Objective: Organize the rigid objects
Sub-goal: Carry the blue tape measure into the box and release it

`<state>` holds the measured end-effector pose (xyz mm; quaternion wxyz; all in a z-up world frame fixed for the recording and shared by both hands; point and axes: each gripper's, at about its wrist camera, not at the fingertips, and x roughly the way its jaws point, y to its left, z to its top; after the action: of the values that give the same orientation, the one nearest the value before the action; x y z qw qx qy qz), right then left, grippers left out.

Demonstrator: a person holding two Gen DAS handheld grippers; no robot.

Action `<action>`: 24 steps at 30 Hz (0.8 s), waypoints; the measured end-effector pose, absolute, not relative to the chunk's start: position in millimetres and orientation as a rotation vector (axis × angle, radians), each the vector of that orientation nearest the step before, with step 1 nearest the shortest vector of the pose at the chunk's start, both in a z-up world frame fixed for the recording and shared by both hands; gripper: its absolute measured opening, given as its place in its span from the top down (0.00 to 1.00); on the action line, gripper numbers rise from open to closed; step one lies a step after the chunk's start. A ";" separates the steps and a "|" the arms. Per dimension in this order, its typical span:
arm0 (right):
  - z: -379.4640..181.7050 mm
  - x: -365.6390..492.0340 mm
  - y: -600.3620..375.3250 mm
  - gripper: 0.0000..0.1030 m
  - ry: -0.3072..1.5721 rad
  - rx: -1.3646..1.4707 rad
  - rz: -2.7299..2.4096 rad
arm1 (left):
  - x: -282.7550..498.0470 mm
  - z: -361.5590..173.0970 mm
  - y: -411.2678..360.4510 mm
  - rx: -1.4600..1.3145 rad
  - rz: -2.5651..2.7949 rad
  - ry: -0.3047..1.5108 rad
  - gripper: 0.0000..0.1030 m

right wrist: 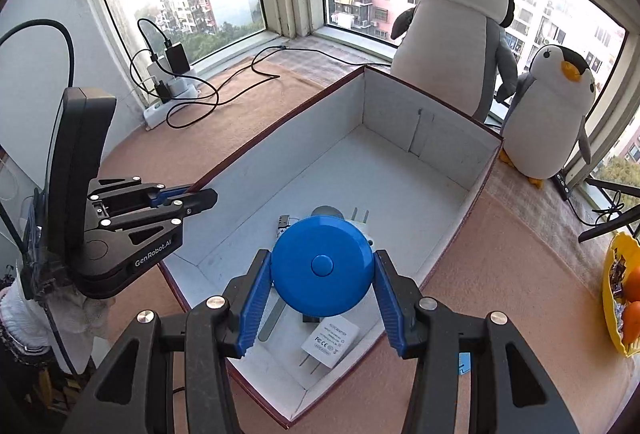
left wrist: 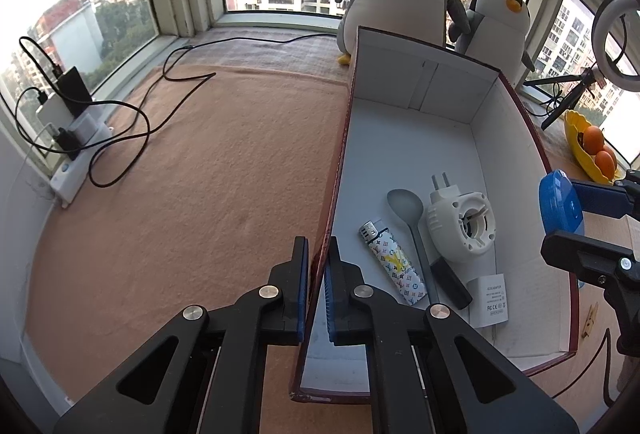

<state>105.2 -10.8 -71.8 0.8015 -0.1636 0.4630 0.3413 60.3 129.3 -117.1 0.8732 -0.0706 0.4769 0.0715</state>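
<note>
Left wrist view: my left gripper is clenched on the box side wall, I judge to steady it; just right of the claw inside lie lighter, spoon, white plug-in device, adapter. Right wrist view: my right gripper grasps the blue disc edgewise, hanging over the box floor for release.
</note>
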 end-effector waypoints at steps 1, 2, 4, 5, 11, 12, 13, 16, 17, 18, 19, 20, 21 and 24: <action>-74.3 105.6 -8.8 0.55 1.000 -0.354 0.734 | 60.2 -117.2 129.2 -0.148 0.149 0.996 0.94; -76.6 105.9 -6.0 0.55 1.007 -0.357 0.736 | 60.2 -117.3 129.0 -0.147 0.149 0.996 0.94; -81.2 106.3 -2.4 0.55 1.020 -0.366 0.738 | 60.2 -117.4 128.8 -0.146 0.149 0.995 0.94; -82.9 105.9 -0.6 0.55 1.022 -0.373 0.739 | 60.1 -117.4 129.1 -0.148 0.150 0.994 0.94; -87.5 105.2 6.2 0.55 1.030 -0.393 0.742 | 60.7 -117.4 128.8 -0.146 0.151 0.994 0.94; -88.0 105.3 6.3 0.55 1.031 -0.392 0.743 | 60.8 -117.4 128.8 -0.147 0.152 0.994 0.94; -88.2 105.4 6.5 0.55 1.031 -0.394 0.744 | 60.7 -117.5 128.9 -0.147 0.152 0.994 0.94; -86.1 104.6 5.9 0.55 1.018 -0.387 0.758 | 60.7 -117.5 128.8 -0.146 0.152 0.994 0.94; -85.0 104.8 5.7 0.55 1.015 -0.380 0.762 | 60.7 -117.5 128.9 -0.146 0.153 0.994 0.94; -84.2 105.4 5.2 0.55 1.016 -0.374 0.771 | 60.7 -117.6 128.9 -0.147 0.154 0.994 0.94; -83.4 105.6 5.4 0.53 1.019 -0.370 0.779 | 60.7 -117.6 128.9 -0.147 0.154 0.995 0.94; -82.1 105.4 4.6 0.47 1.015 -0.368 0.780 | 60.7 -117.6 128.9 -0.146 0.154 0.994 0.94; -80.6 104.7 4.2 0.38 1.006 -0.370 0.777 | 60.7 -117.7 129.0 -0.146 0.154 0.994 0.94; -76.8 103.3 2.6 0.31 0.980 -0.382 0.764 | 60.5 -117.7 128.9 -0.145 0.156 0.995 0.94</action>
<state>103.3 2.6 -76.8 0.7961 -0.1779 0.4561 0.3558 60.5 128.9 -117.7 0.8734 -0.0693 0.4762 0.0746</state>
